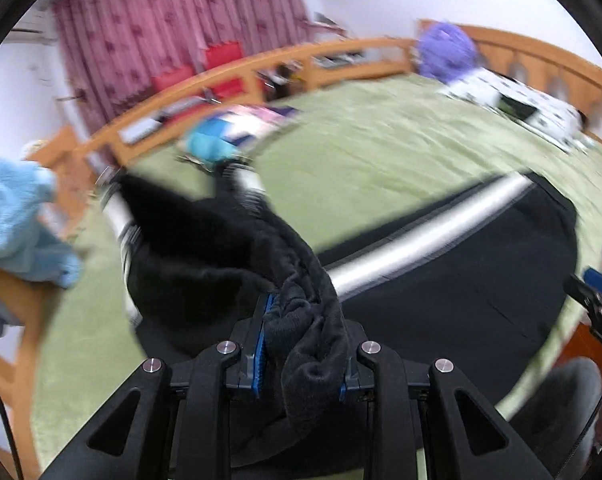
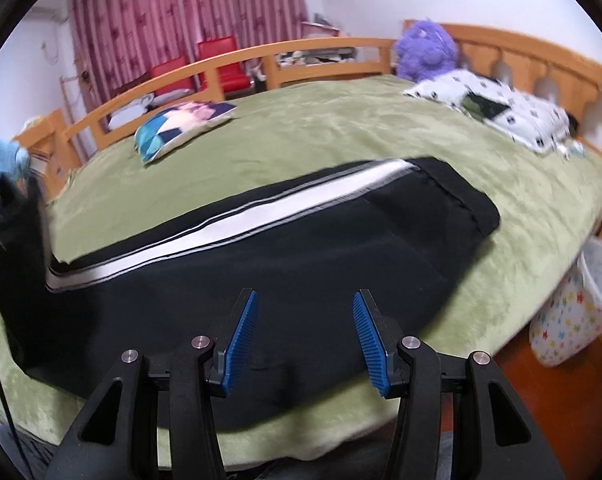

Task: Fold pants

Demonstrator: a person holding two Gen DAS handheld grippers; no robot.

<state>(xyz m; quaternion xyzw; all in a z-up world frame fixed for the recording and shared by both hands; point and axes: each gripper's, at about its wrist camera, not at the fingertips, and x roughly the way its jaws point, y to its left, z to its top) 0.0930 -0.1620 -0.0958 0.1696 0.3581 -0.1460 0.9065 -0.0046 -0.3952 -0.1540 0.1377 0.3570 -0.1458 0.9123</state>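
L gripper [image 1: 301, 344] – pants [image 1: 441, 280] clamped

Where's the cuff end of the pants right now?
In the left wrist view it is bunched between the left gripper's pads, lifted above the green bedspread; the rest of the black pants lies flat to its right.

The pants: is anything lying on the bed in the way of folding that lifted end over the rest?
Nothing visible. The left gripper holds one bunched end of the pants off the green bedspread, and the part lying flat is bare. The small pillow and patterned bedding lie beyond them, apart.
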